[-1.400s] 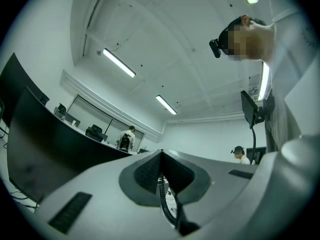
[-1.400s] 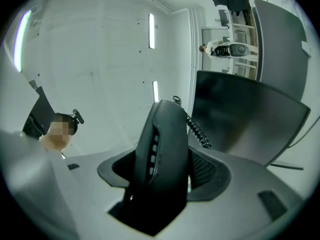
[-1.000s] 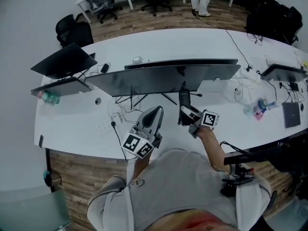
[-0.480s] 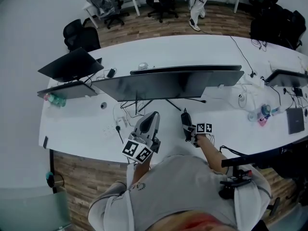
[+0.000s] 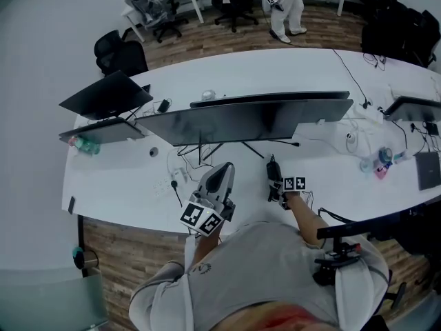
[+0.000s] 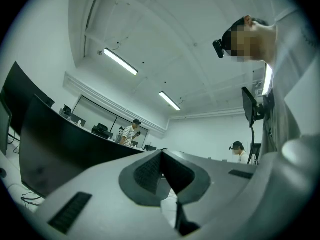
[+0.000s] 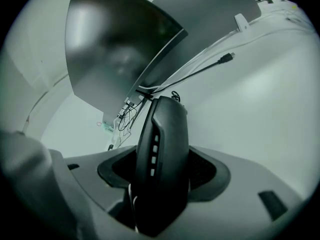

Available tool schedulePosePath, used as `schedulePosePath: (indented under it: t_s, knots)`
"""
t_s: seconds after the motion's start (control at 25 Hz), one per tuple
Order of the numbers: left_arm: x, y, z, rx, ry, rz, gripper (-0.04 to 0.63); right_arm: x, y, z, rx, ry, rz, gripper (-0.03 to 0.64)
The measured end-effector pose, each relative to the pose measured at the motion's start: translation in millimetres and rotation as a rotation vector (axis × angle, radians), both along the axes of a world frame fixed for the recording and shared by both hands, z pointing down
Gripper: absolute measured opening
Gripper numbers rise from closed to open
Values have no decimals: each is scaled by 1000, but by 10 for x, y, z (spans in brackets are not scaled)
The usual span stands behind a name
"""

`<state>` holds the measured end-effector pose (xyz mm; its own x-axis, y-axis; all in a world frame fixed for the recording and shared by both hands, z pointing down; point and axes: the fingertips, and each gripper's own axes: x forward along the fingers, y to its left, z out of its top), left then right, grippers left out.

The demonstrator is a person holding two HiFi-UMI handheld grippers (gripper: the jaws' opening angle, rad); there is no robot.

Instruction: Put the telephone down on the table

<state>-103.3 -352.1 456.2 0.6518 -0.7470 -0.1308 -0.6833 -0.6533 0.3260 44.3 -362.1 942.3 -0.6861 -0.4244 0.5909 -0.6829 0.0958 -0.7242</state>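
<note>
Two fingers of the right gripper (image 7: 162,174) are clamped on the black telephone (image 7: 162,144), one pad on each flank, and its row of small pale buttons faces up the side. The handset's far end points toward the wide monitor (image 7: 117,49). From above, that right gripper (image 5: 275,183) is just in front of the monitor (image 5: 255,116), a little right of its stand. It holds the telephone (image 5: 273,171) low over the white table (image 5: 117,185), though whether it touches the top I cannot tell. Over to the left gripper (image 6: 161,156): its fingers are pressed together with nothing between them, and it is tipped upward toward the ceiling lights. In the head view the left gripper (image 5: 224,167) sits in front of the monitor too, left of the stand, with its marker cube (image 5: 202,218) on the side away from the screen. A tangle of cables (image 5: 185,158) lies beneath the monitor's left half. An open laptop (image 5: 103,94) stands off the monitor's left end, and a person (image 5: 284,5) stands well beyond it.
</note>
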Motion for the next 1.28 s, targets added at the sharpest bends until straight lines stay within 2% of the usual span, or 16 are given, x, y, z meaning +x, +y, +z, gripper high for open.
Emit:
schedulePosePath:
  t_s: [0.12,0.28,0.44,0.56,0.68,0.84,1.0,1.16,1.2,1.28]
  knots:
    - [-4,4,36,-12,0,-2,11,2,45,39,25,35,-60,295]
    - [23,-15,58,-15,-1,3,11,-38,55,64,60,146,-170,295]
    - [27,-11,75,-11,-2,11,11,2,66,108,77,253,-167,296]
    - [33,-25,68,-5,-1,13,11,165,24,98,106,364,-154,299]
    - [26,13,95,-19,0,10,11,325,66,51,142,436,-122,302]
    - [24,21,106,-28,0,12,11,455,44,-138,230,520,-93,302]
    - [53,34,105,-24,3,17,11,523,7,-248,309,626,-125,302]
    - [80,36,87,-23,7,26,11,442,68,-269,331,676,-207,298]
    - [87,39,89,-24,7,28,11,435,92,-257,330,682,-221,268]
    - [96,54,96,-27,8,30,11,456,115,-250,332,654,-206,265]
